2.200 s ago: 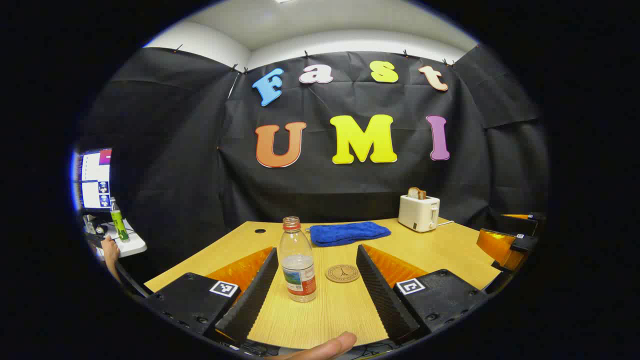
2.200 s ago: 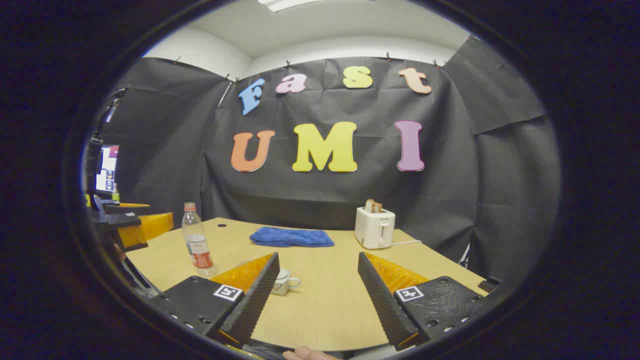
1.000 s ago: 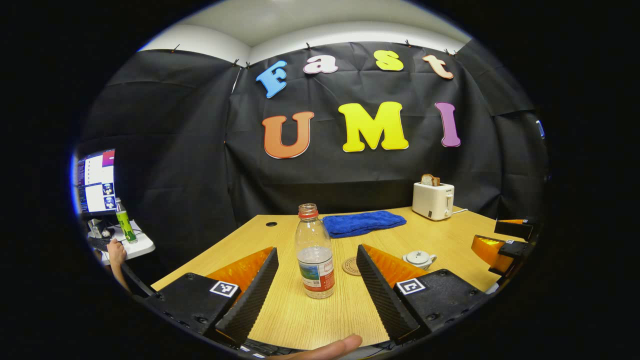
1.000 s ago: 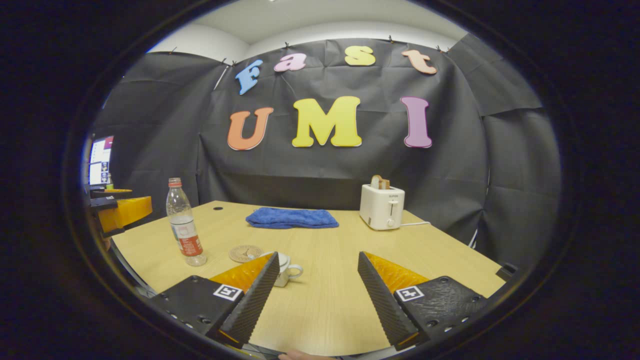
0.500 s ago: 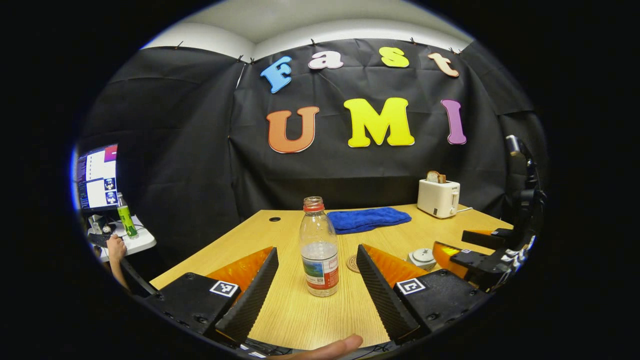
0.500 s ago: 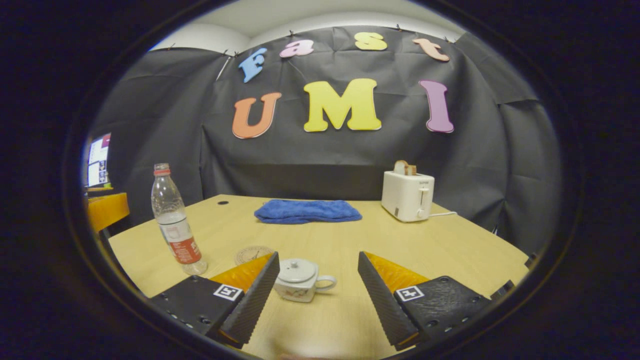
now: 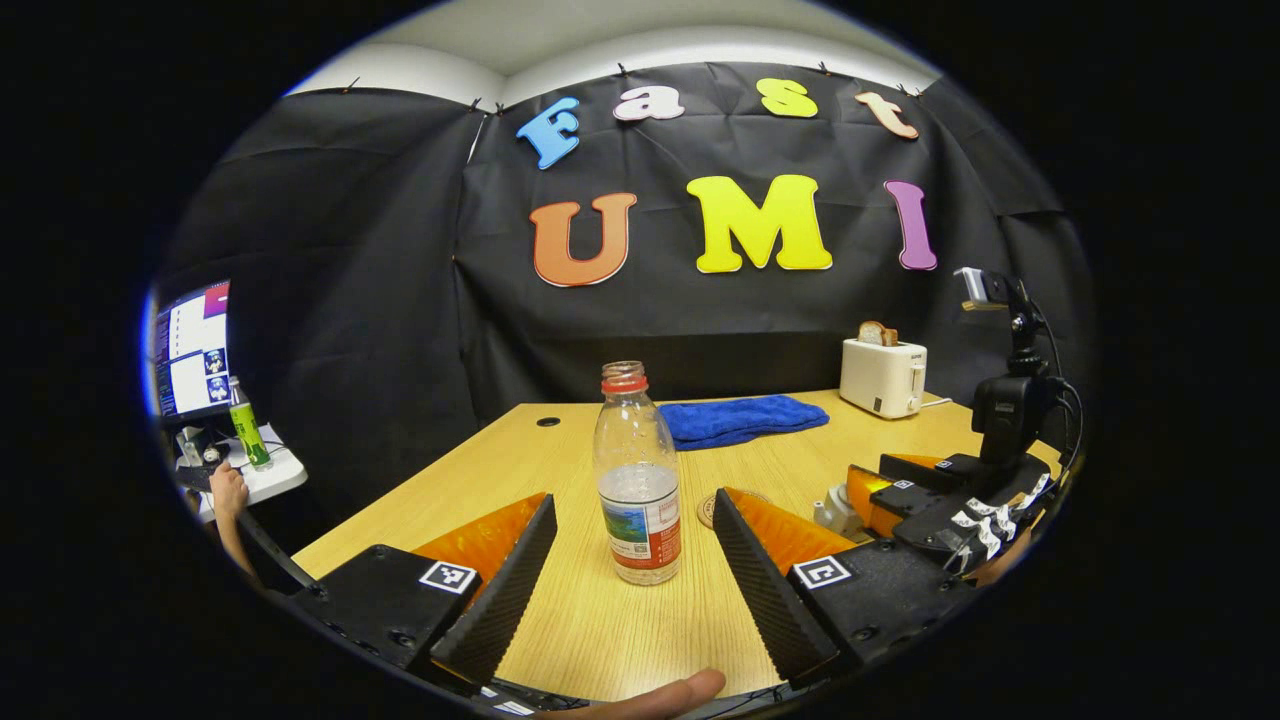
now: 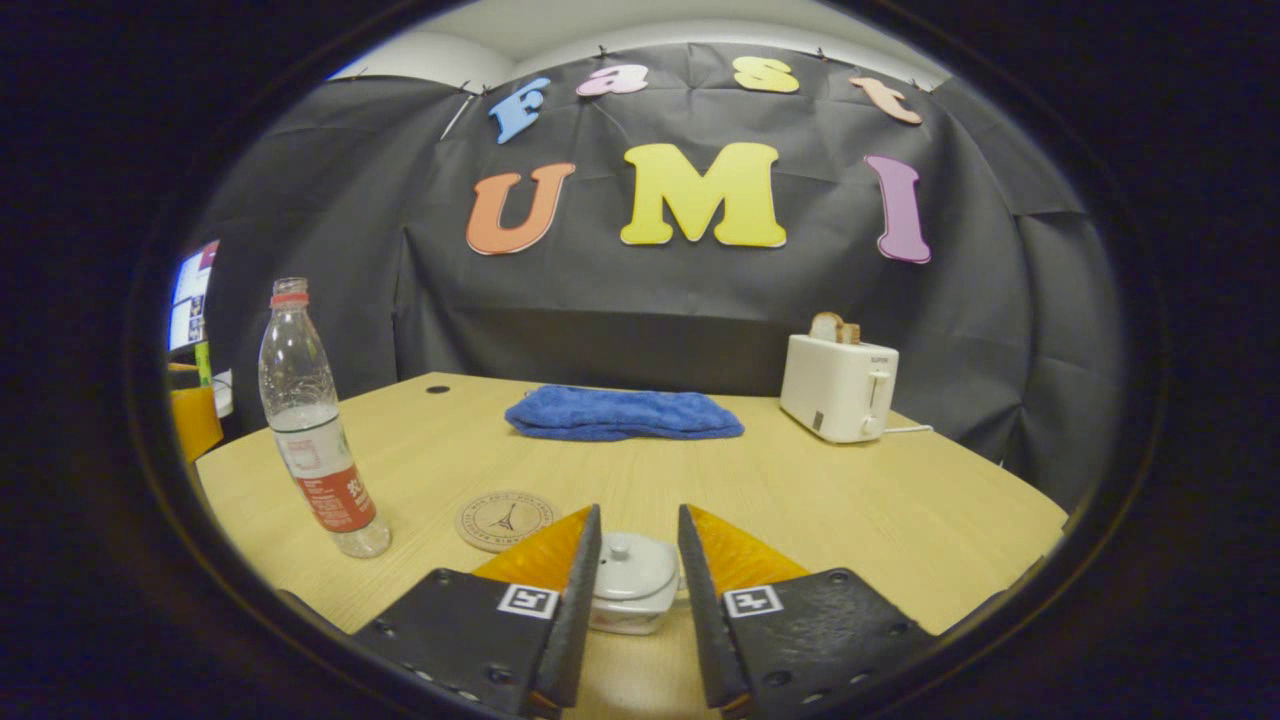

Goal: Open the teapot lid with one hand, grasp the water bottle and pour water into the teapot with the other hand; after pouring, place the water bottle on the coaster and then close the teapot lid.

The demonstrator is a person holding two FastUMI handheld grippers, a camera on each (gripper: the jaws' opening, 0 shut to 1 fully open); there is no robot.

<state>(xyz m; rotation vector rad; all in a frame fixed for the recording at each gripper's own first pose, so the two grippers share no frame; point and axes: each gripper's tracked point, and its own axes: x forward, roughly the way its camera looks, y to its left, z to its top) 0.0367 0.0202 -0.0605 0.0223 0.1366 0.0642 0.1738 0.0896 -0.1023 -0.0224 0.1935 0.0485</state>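
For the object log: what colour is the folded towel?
Blue towel; clearest in the right gripper view.

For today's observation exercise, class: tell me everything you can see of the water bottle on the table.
The water bottle is clear plastic with a red ring at its neck and no cap on. A label with red on it wraps its lower body, and water fills it to about halfway. It stands upright on the wooden table, near the front left edge, with the round coaster close beside it but apart. The left gripper is open, a finger on each side of the bottle, neither touching it.
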